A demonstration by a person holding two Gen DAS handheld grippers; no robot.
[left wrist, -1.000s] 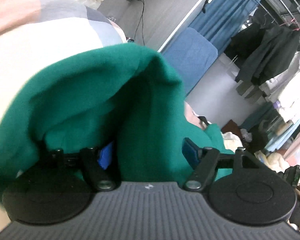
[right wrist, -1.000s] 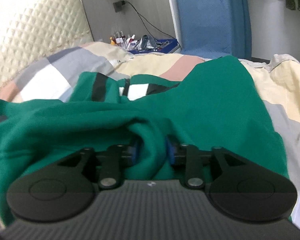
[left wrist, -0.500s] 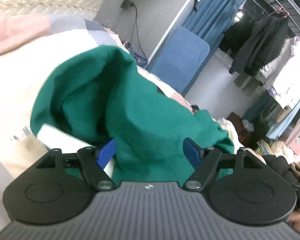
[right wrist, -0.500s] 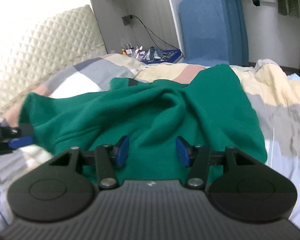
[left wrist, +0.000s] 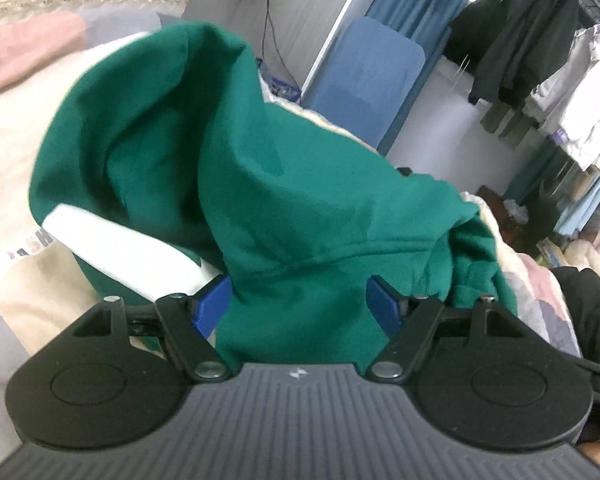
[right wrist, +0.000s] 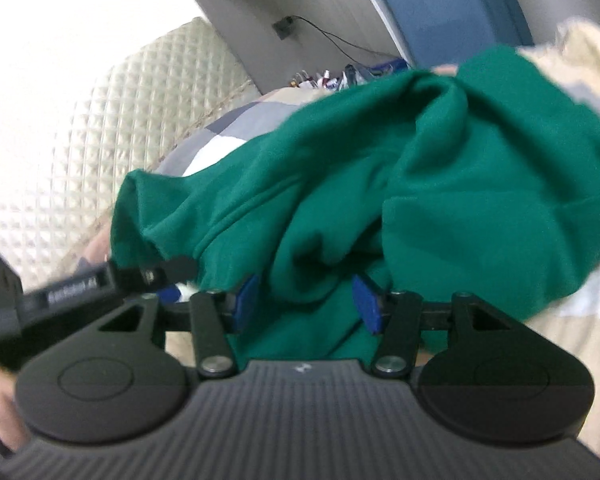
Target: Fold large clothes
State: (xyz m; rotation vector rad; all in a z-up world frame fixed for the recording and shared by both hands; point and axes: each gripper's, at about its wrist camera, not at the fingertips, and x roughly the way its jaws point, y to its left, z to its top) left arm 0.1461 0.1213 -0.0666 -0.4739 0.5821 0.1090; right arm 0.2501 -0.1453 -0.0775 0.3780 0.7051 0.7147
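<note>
Green fabric fills both wrist views: a large dark green sweatshirt of thick fleece-like cloth (left wrist: 284, 184) lies bunched in a heap on the bed, over a patchwork quilt in cream, pink, grey and white blocks (left wrist: 24, 184). No open container shows clearly; only a blurred clutter of small bottles and packets (right wrist: 332, 78) sits beyond the quilt near the wall, too small to sort.

The sweatshirt is crumpled rather than flat, with deep folds, a stitched seam running across the near fold, and a white panel (left wrist: 120, 244) showing at its lower left edge in the left view. In the right view the cloth rises in two rounded humps with a hollow between them.

The left tongs (left wrist: 298, 306) stand wide apart, their blue pads on either side of a thick fold of the green cloth; the pads seem to sit against the fabric, but whether they press it I cannot tell. The right tongs (right wrist: 304, 300) are partly apart and opening, with a fold of the sweatshirt between the blue pads, which do not visibly pinch it.

At the left edge of the right view the other black tool reaches in against the sweatshirt's edge. Behind the bed stand a cream quilted headboard (right wrist: 100, 128), a blue padded chair (left wrist: 372, 76) and a rack of hanging dark and pale clothes (left wrist: 540, 48).
</note>
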